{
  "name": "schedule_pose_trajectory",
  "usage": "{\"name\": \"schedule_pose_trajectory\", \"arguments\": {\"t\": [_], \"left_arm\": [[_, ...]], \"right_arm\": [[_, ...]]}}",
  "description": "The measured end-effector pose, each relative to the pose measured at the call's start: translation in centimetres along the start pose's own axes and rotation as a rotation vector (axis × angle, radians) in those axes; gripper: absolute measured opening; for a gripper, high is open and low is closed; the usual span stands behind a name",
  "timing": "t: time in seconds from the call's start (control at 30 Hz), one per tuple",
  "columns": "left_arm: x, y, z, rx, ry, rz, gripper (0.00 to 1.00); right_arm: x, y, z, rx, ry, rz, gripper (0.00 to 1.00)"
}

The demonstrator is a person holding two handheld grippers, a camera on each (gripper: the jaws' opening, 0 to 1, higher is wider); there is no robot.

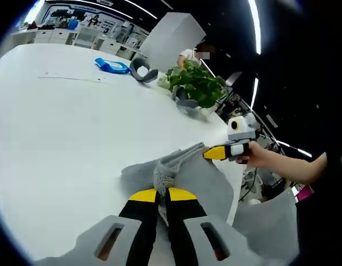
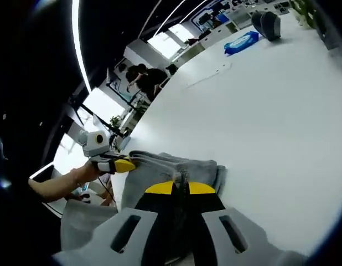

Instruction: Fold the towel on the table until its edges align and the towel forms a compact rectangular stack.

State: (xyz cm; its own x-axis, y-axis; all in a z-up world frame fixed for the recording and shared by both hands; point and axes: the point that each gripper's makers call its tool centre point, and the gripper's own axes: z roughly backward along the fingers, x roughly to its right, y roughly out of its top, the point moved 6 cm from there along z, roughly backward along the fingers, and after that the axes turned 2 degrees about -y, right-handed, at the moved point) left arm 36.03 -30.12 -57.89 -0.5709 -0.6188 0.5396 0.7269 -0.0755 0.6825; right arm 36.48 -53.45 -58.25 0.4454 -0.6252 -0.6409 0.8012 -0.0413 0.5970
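Towel [image 1: 187, 177], grey and rumpled, lies at the near edge of the white surface [image 1: 66, 127], directly ahead of both hand-held grippers, and part of it hangs over the edge. In the left gripper view a bunched ridge of it rises just above the yellow tips of the left hand-held gripper [image 1: 162, 195], whose jaws stand nearly together with a fold of cloth pinched between them. In the right gripper view the towel [image 2: 176, 166] spreads in soft folds just beyond the right hand-held gripper [image 2: 180, 188]; its jaws are also drawn close, with a dark seam of cloth caught between the yellow tips.

Each hand-held gripper appears in the other's view. The right hand-held gripper [image 1: 225, 152], held by a hand [image 1: 257, 155], grips a raised corner of the towel, up and to the right of the left one's jaws. The left hand-held gripper [image 2: 118, 164], held by a hand [image 2: 85, 173], grips the towel's far left edge as the right gripper view shows it.

Farther out on the surface, well beyond the towel, stand a leafy green plant [image 1: 196, 83], a grey curved object [image 1: 142, 70] and a blue packet [image 1: 112, 66]. The blue packet [image 2: 241, 42] also shows far ahead of the right hand-held gripper.
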Motion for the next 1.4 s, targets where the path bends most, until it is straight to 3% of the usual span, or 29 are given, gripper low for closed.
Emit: {"name": "schedule_pose_trajectory", "arguments": {"t": [0.1, 0.33, 0.4, 0.53, 0.67, 0.73, 0.83, 0.93, 1.0, 1.1, 1.2, 1.4], "left_arm": [[-0.5, 0.0, -0.6, 0.016, 0.034, -0.037, 0.05], [-1.4, 0.0, -1.7, 0.048, 0.135, -0.165, 0.07], [-1.9, 0.1, -1.8, 0.054, 0.176, -0.236, 0.11], [-1.9, 0.5, -1.3, 0.067, 0.245, -0.379, 0.21], [-1.0, 1.0, -0.2, 0.096, 0.276, -0.437, 0.21], [0.5, 1.0, 0.6, 0.114, 0.227, -0.470, 0.21], [2.8, 0.2, 1.9, 0.088, 0.159, -0.567, 0.21], [4.8, -1.6, 2.9, 0.014, 0.127, -0.611, 0.20], [5.9, -2.8, 3.3, -0.035, 0.123, -0.605, 0.20], [7.1, -4.2, 3.2, -0.088, 0.121, -0.633, 0.20], [7.5, -5.7, 2.4, -0.176, 0.122, -0.693, 0.20], [6.4, -6.2, 1.3, -0.187, 0.142, -0.609, 0.19]], "right_arm": [[0.5, 0.1, -0.4, 0.018, -0.039, 0.083, 0.04], [1.4, 0.0, -1.1, 0.028, -0.161, 0.366, 0.06], [1.9, 0.3, -0.9, 0.037, -0.258, 0.534, 0.12], [1.7, 0.5, -0.5, 0.026, -0.307, 0.670, 0.20], [0.6, 0.9, 0.5, 0.058, -0.312, 0.674, 0.19], [-0.6, 1.1, 1.3, 0.111, -0.279, 0.643, 0.20], [-3.1, -0.1, 2.6, 0.117, -0.213, 0.657, 0.19], [-5.7, -2.8, 3.6, 0.063, -0.149, 0.685, 0.14], [-6.4, -4.1, 3.9, 0.037, -0.150, 0.727, 0.15], [-7.1, -6.8, 3.9, -0.065, -0.134, 0.805, 0.16], [-7.0, -7.9, 3.6, -0.133, -0.146, 0.879, 0.15], [-5.8, -7.7, 2.7, -0.114, -0.165, 0.763, 0.14]]}}
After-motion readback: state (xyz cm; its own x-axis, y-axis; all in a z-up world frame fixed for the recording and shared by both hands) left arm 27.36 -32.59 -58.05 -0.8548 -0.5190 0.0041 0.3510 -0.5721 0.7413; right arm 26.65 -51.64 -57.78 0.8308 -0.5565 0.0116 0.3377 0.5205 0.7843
